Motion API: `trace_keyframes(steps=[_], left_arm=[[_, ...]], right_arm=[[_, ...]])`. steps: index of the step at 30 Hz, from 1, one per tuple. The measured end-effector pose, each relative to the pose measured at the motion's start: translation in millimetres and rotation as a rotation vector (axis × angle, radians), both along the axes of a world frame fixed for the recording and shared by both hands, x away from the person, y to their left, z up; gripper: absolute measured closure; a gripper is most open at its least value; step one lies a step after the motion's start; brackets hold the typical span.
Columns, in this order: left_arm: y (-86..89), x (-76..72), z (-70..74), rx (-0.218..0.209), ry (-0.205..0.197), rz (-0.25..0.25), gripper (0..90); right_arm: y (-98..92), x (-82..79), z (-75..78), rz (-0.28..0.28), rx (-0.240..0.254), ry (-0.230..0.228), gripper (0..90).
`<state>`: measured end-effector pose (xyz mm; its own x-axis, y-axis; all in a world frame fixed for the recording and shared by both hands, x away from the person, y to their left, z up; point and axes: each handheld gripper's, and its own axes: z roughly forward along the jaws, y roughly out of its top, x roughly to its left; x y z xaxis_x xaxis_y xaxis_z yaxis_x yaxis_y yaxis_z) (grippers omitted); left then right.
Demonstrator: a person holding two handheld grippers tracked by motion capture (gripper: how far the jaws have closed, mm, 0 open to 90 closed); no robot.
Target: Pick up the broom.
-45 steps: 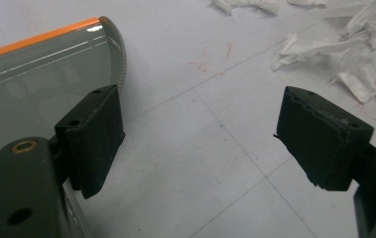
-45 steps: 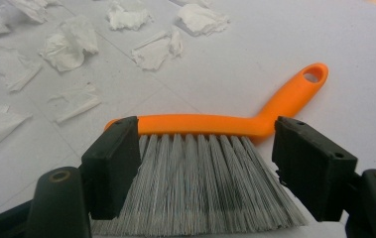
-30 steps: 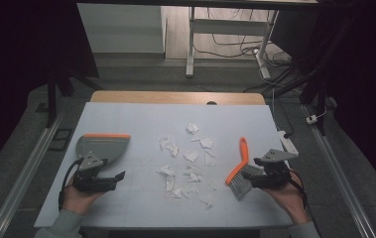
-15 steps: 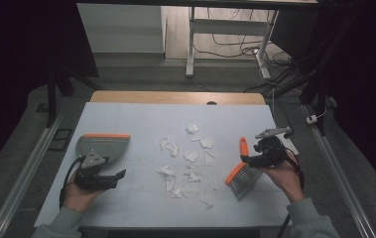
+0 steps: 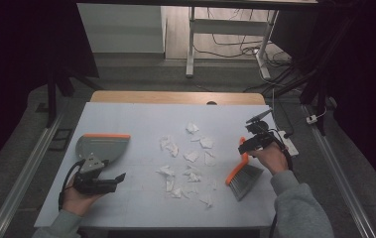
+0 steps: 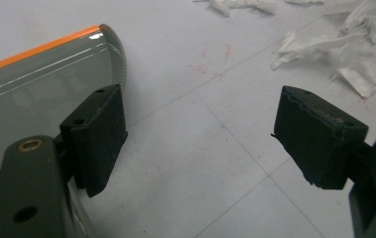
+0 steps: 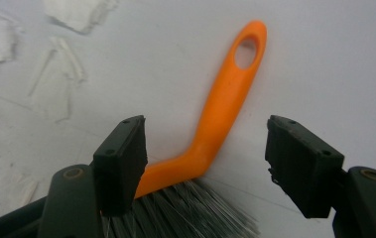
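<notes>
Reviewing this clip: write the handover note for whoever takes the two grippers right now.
Left gripper: open, holding nothing, beside the dustpan on the table's left.
Right gripper: open, jaws have just been closing a little, either side of the brush's orange handle, not gripping.
Brush lies flat at the table's right.
Paper scraps are scattered mid-table.
Done: nothing swept; dustpan holds no scraps.
Left: likely grip brush and dustpan, sweep scraps in.

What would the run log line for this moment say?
left hand-held gripper: open, beside dustpan | right hand-held gripper: open over brush | paper scraps: unswept
</notes>
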<state>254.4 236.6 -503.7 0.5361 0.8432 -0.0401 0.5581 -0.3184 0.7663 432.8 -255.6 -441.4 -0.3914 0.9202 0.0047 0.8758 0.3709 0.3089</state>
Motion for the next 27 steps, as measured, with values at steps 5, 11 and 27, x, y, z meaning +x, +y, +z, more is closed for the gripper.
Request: trace_keyframes(steps=[5, 11, 27], left_arm=[[-2.0, -1.3, -0.7, 0.001, -0.002, -0.016, 21.6], [-2.9, -3.2, -0.1, 0.0, -0.008, -0.026, 21.6], [-1.4, -5.9, -0.5, 0.001, -0.01, -0.03, 21.6]], right_arm=[[1.8, 2.8, -14.1, -0.043, -0.01, 0.045, 32.5], [4.3, 6.1, -34.0, -0.115, -0.041, 0.097, 33.4], [13.9, 4.9, -46.3, -0.218, -0.102, 0.135, 61.7]])
